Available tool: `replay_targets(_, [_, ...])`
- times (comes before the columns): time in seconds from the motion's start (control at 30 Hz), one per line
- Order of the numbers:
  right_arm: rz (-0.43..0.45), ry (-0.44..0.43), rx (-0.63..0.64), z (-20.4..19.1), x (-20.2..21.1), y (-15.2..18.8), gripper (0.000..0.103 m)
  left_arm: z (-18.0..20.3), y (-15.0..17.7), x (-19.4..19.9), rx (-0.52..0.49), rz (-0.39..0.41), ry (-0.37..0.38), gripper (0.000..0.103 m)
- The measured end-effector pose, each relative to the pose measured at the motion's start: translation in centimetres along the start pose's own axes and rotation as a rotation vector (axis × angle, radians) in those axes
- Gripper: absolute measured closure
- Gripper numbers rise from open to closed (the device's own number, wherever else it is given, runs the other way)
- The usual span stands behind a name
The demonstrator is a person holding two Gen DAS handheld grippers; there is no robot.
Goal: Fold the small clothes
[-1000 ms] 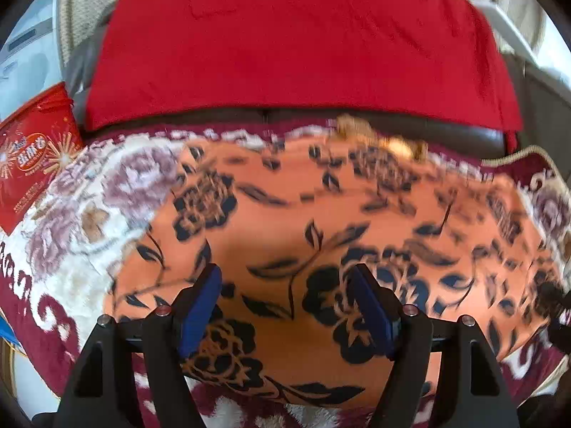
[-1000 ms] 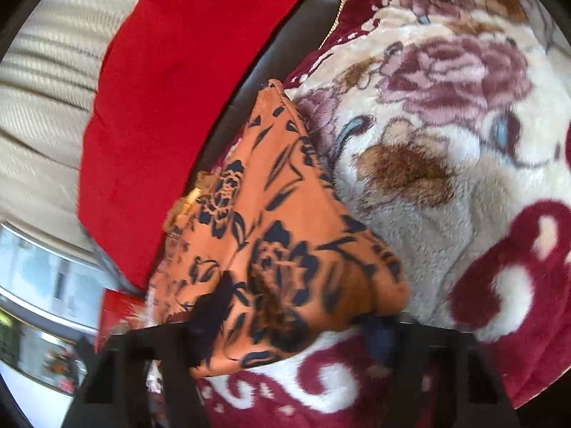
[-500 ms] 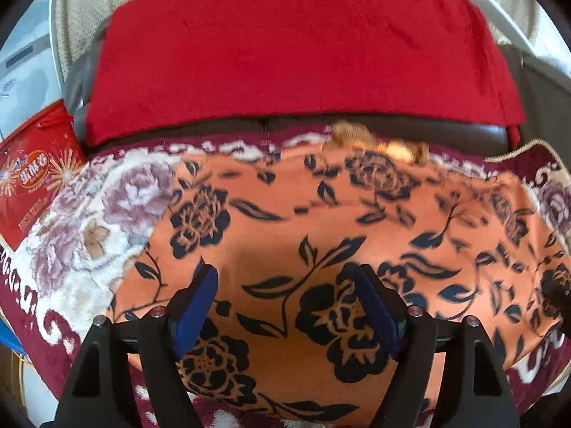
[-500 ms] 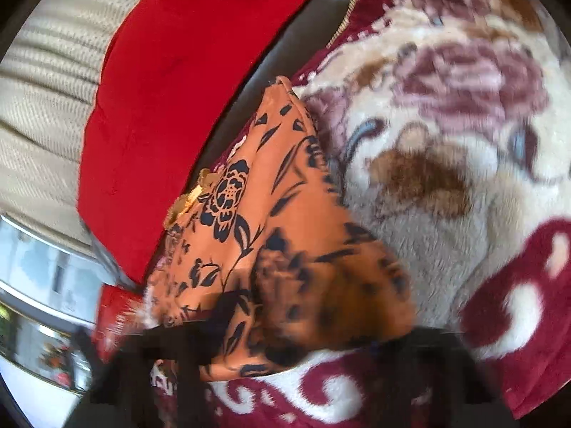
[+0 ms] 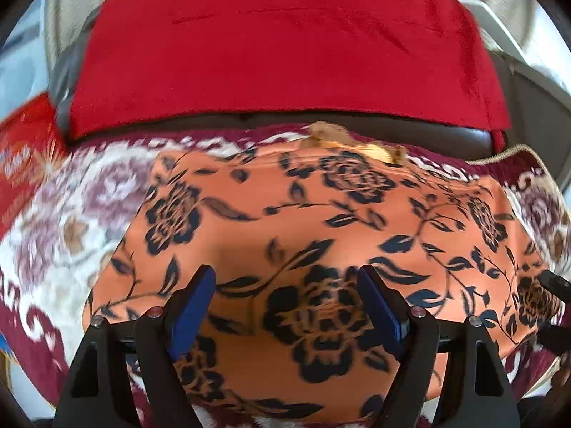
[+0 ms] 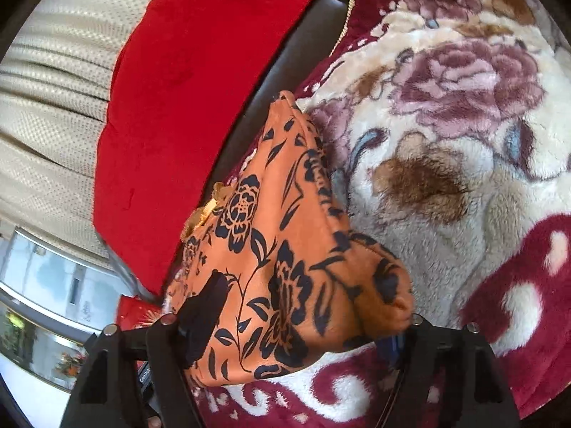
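Orange floral garment (image 5: 285, 221) lies on plush blanket (image 6: 464, 178), both hand-held grippers spread.

The orange garment (image 5: 321, 235) is sliding lower in the left wrist frame, baring more blanket (image 5: 71, 214) at its upper left, while the right gripper (image 6: 299, 335) is sharpening from blur.
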State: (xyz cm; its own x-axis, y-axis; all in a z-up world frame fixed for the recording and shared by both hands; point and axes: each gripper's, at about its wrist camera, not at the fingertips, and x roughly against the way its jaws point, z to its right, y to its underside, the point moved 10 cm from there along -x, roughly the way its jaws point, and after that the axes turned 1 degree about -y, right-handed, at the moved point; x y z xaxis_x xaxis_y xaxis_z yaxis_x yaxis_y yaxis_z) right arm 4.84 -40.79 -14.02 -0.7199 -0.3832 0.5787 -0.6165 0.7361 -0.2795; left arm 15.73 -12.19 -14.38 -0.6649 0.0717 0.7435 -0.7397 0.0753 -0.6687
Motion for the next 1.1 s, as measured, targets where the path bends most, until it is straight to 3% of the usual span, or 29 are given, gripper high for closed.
replay_targets(0.03, [-0.003,-0.005,-0.007,0.3,0.0,-0.1,0.046,0.5,0.1,-0.3,-0.02,-0.008,-0.003,0.021])
replay_targets(0.07, [-0.012,0.009,0.0,0.7,0.0,-0.2,0.085,0.7,0.4,-0.9,-0.035,-0.024,-0.012,0.021])
replay_targets(0.27, [-0.022,0.09,0.047,3.6,2.6,-0.1,0.085,0.8,0.8,-2.2,-0.047,-0.04,-0.037,0.019])
replay_targets(0.33, [-0.049,0.075,0.023,5.4,3.7,-0.4,0.078,0.6,0.8,-2.5,-0.04,-0.041,-0.038,0.018])
replay_targets(0.43, [-0.016,0.018,0.027,6.0,5.8,-1.8,0.078,0.6,0.8,-2.6,-0.052,-0.031,-0.048,0.017])
replay_targets(0.47, [-0.003,0.018,0.044,5.8,6.4,-2.5,0.07,0.6,0.8,-2.5,-0.051,-0.03,-0.047,0.017])
replay_targets(0.5, [0.009,0.008,0.056,5.4,6.9,-3.5,0.056,0.6,0.8,-2.6,-0.049,-0.031,-0.047,0.016])
replay_targets(0.53, [0.018,-0.011,0.055,5.0,7.1,-4.8,0.013,0.5,0.7,-2.7,-0.049,-0.034,-0.046,0.016])
replay_targets(0.57, [0.034,-0.025,0.048,4.5,7.1,-5.8,0.0,0.7,0.8,-2.6,-0.048,-0.036,-0.044,0.016])
replay_targets(0.67, [0.031,-0.082,0.09,2.0,4.8,-9.4,0.0,0.6,0.8,-2.7,-0.041,-0.045,-0.04,0.016])
replay_targets(0.8, [-0.178,-0.127,0.126,-0.2,-2.7,-12.3,0.0,0.5,0.8,-2.8,-0.037,-0.053,-0.037,0.015])
replay_targets(0.9, [-0.244,-0.038,0.143,0.6,-7.1,-13.6,0.006,0.4,0.7,-2.8,-0.033,-0.052,-0.038,0.015])
replay_targets(0.93, [-0.268,-0.042,0.129,0.8,-7.9,-13.2,0.019,0.4,0.7,-2.9,-0.03,-0.05,-0.038,0.014])
replay_targets(0.97, [-0.281,-0.038,0.119,1.2,-8.4,-13.2,0.044,0.3,0.7,-3.0,-0.027,-0.049,-0.036,0.014])
replay_targets(1.03, [-0.339,-0.031,0.169,0.6,-9.5,-12.5,0.075,0.2,0.7,-3.0,-0.022,-0.048,-0.036,0.012])
replay_targets(1.1, [-0.346,0.071,0.271,0.3,-9.9,-11.8,0.086,0.1,0.7,-3.1,-0.016,-0.052,-0.035,0.011])
